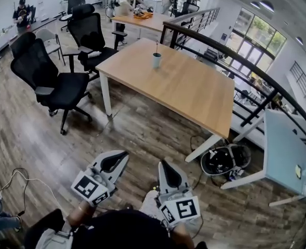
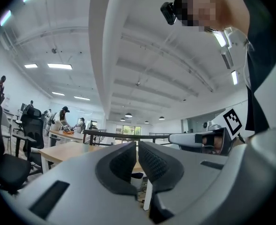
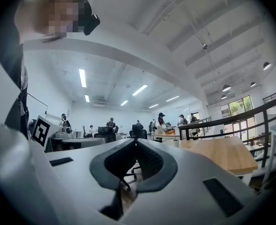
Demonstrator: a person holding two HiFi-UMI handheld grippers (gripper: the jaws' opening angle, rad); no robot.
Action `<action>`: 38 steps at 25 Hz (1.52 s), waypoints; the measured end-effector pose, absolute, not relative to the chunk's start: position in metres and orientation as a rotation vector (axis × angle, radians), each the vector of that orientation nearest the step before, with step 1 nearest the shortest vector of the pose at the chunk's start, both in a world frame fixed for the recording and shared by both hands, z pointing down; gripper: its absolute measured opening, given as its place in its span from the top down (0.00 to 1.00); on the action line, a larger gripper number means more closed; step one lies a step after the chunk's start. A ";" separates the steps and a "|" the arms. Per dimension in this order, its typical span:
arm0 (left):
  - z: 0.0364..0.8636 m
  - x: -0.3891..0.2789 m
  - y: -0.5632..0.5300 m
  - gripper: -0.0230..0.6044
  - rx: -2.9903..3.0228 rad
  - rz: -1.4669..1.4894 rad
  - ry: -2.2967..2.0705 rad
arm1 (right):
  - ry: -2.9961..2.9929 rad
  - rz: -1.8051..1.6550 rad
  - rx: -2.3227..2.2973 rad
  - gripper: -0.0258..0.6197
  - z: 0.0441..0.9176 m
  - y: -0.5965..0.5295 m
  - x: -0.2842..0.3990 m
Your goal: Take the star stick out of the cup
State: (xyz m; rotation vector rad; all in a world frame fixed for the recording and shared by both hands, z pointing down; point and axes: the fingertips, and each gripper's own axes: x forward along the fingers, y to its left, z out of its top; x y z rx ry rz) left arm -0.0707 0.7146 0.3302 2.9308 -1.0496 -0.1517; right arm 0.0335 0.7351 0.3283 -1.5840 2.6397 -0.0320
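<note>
A pale cup [image 1: 157, 60] stands on the far part of a wooden table [image 1: 189, 95]. A thin stick [image 1: 157, 46] rises upright out of it; its top is too small to make out. Both grippers are held low near my body, well short of the table. My left gripper [image 1: 120, 155] points forward with its jaws together and nothing between them. My right gripper [image 1: 163, 165] is beside it, also shut and empty. In the left gripper view the left gripper [image 2: 137, 144] has its pads pressed together; in the right gripper view the right gripper [image 3: 136, 141] looks the same.
Black office chairs [image 1: 54, 84] stand left of the table. A dark railing [image 1: 230, 56] runs along the table's far right side. A grey side table [image 1: 282, 154] and a black round object [image 1: 223, 160] sit on the floor to the right. People work at a far table [image 1: 142, 19].
</note>
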 end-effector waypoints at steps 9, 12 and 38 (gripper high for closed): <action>0.332 -0.097 0.640 0.93 2.848 -0.102 -1.308 | 2.663 -0.025 -1.426 0.92 0.322 0.632 0.036; 0.329 -0.088 0.612 0.93 2.842 -0.082 -1.382 | 2.697 -0.035 -1.354 0.92 0.324 0.591 0.044; 0.311 -0.119 0.470 0.93 2.330 0.037 -2.150 | 2.917 -0.139 -0.562 0.92 0.319 0.379 -0.016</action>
